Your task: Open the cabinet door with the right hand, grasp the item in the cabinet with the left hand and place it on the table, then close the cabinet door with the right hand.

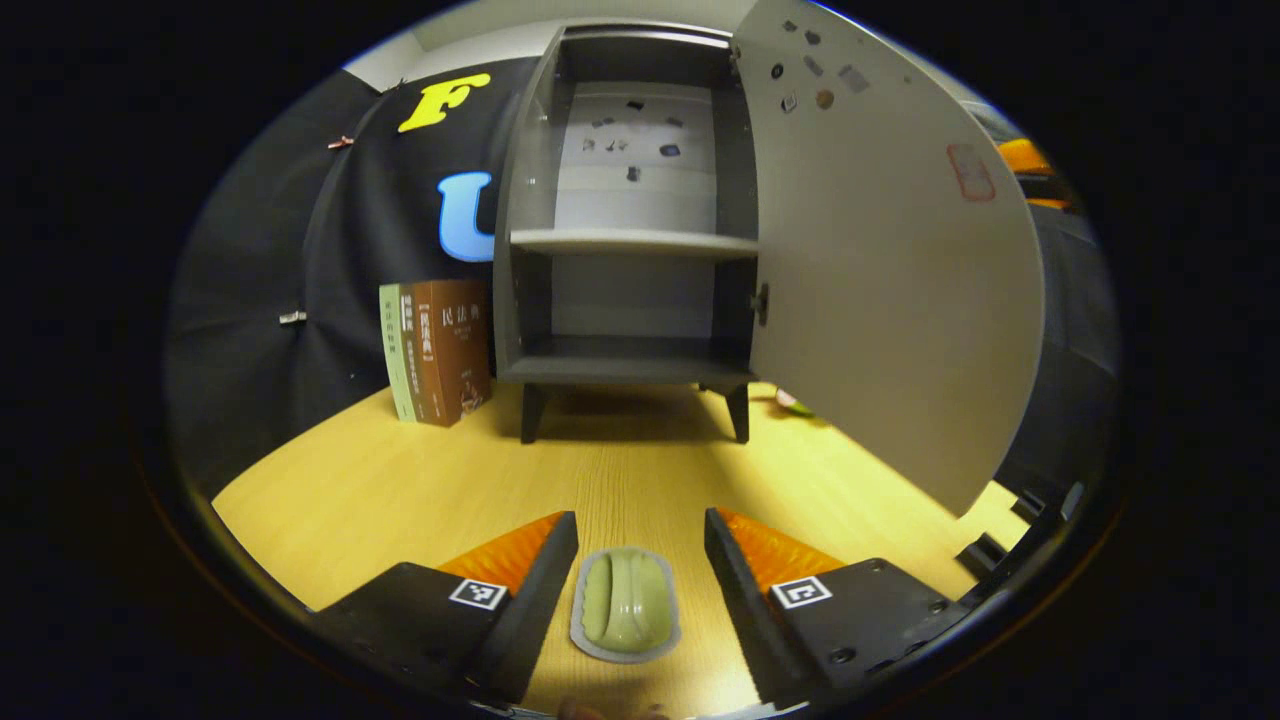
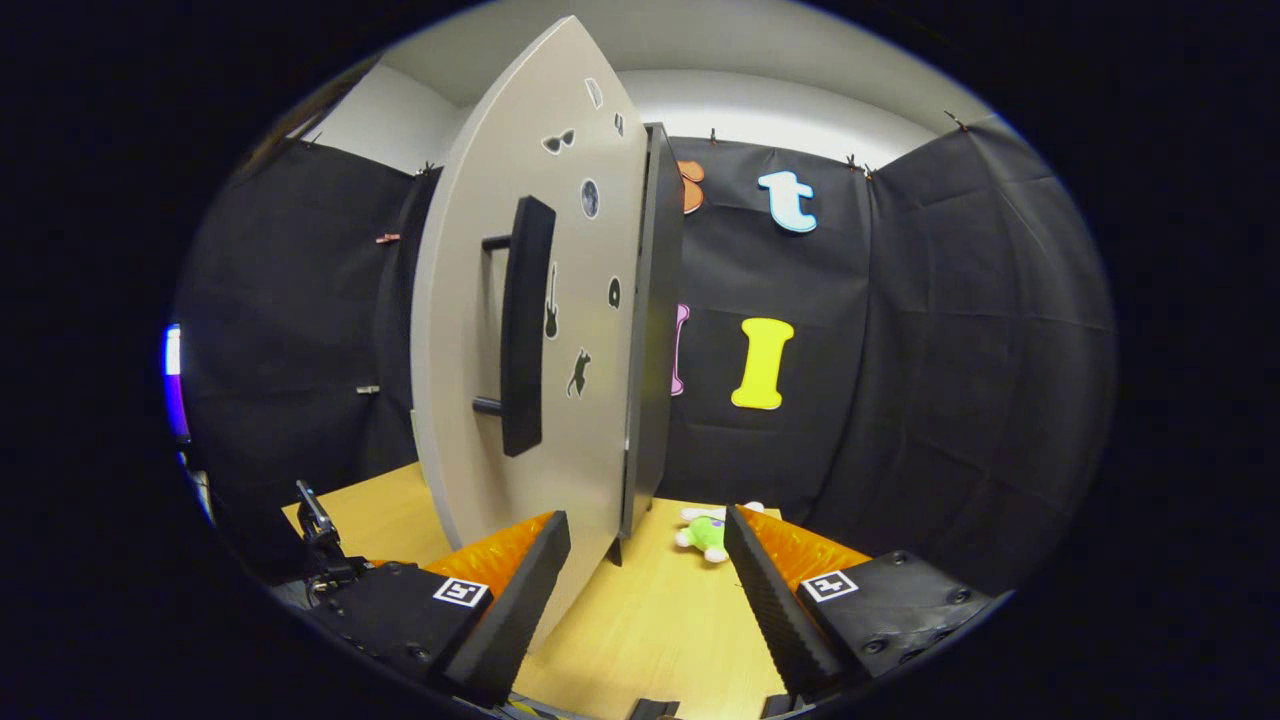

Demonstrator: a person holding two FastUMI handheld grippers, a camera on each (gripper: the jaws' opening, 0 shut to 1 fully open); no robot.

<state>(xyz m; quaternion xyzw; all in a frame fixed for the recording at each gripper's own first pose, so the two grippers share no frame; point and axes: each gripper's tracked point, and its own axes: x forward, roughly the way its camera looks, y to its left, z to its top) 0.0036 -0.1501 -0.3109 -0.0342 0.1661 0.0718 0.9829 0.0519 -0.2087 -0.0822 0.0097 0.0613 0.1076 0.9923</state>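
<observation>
Cabinet door (image 2: 470, 330) open, green item (image 1: 625, 604) on surface (image 1: 400, 490).
My left jaws spread around item, not touching; right jaws open beside door edge.

A grey cabinet (image 1: 625, 240) on short dark legs is seen standing upright on the wooden table (image 1: 400, 490). One shelf is set across its middle, and both spaces inside look bare. Its pale door (image 1: 890, 260) is swung wide open to the right. Small stickers are stuck on the door, and a long dark handle (image 2: 525, 325) is fixed upright on its outer side. A small green item (image 1: 625, 603) with a grey rim is laid flat on the table, well in front of the cabinet.
</observation>
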